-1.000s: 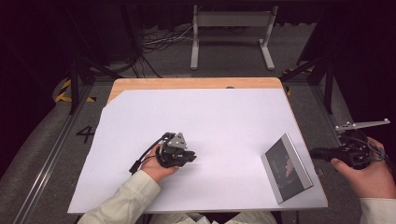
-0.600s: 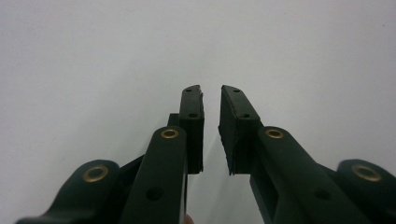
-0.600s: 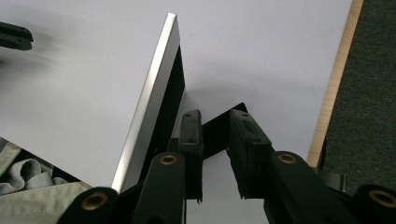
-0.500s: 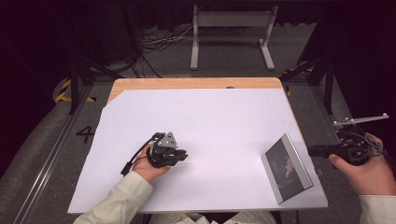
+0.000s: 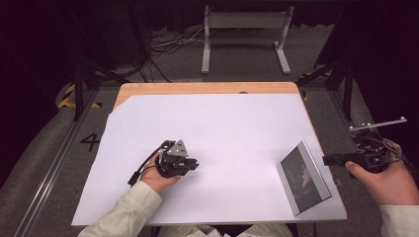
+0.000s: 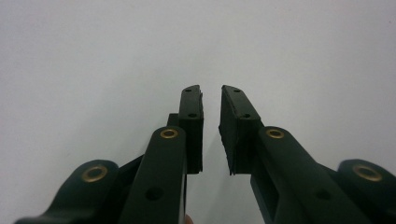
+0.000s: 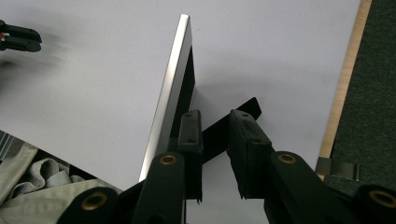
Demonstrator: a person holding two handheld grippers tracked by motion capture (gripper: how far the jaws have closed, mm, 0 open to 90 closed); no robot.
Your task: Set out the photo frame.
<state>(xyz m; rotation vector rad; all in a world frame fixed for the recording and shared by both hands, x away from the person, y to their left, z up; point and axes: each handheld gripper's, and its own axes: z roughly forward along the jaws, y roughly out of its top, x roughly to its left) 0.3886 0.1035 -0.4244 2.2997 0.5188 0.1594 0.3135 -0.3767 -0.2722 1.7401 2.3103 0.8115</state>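
Picture frame [image 5: 304, 177], standing, near right gripper [image 5: 330, 159]

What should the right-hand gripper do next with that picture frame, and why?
Probably ease the right gripper forward toward the frame's black stand. The frame stands propped near the table's right edge, and the jaws are slightly apart with nothing between them, pointed at its back. The left gripper rests on the sheet.

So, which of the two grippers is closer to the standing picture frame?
The right gripper, held off the table's right edge; its jaws point at the silver picture frame. The left gripper sits mid-sheet, well away from it.
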